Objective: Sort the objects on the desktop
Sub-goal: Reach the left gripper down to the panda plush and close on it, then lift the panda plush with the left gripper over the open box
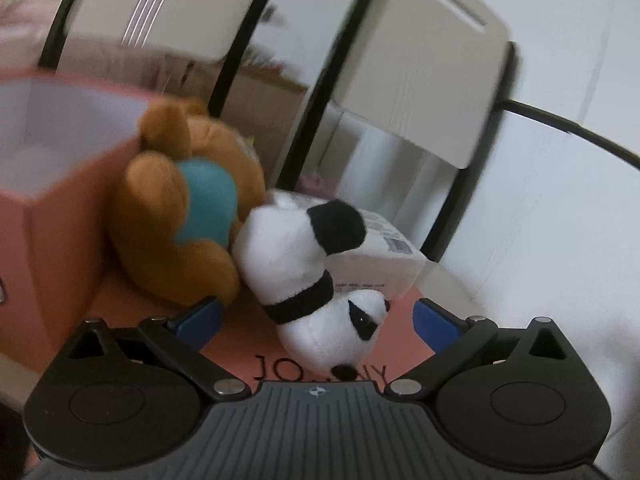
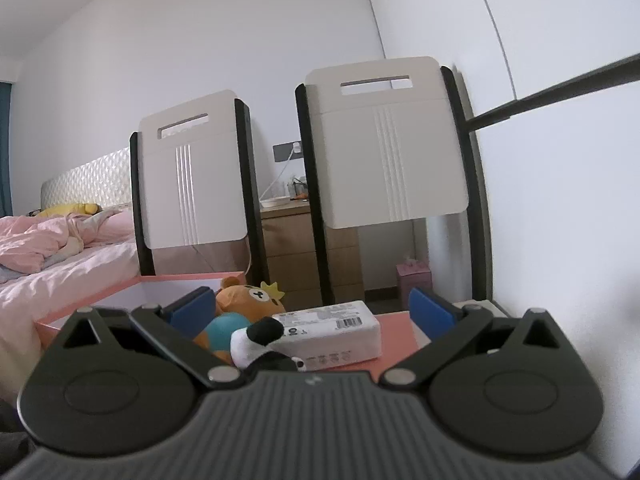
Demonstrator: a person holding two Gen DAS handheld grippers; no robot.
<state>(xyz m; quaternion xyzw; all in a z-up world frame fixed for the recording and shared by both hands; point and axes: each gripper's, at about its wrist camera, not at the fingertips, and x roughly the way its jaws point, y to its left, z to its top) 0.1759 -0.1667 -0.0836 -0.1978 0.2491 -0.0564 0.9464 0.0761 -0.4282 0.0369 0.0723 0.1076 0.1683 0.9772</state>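
A panda plush (image 1: pixel 316 280) lies head-down on a pink surface (image 1: pixel 240 344) printed with dark letters. My left gripper (image 1: pixel 316 320) is open, its blue fingers on either side of the panda without gripping it. A brown bear plush (image 1: pixel 180 204) with a teal belly leans against an open pink box (image 1: pixel 48 208) at the left. Behind the panda lies a white wrapped pack (image 1: pixel 384 256). In the right wrist view my right gripper (image 2: pixel 312 312) is open and empty, held back from the bear (image 2: pixel 248 300), the panda (image 2: pixel 256 340) and the white pack (image 2: pixel 332 332).
Two white chair backs with black frames (image 2: pixel 192 184) (image 2: pixel 384 144) stand just behind the pink surface. A wooden nightstand (image 2: pixel 288 248) sits between them, a bed with pink bedding (image 2: pixel 52 248) at the left. A white wall (image 2: pixel 560 200) is close on the right.
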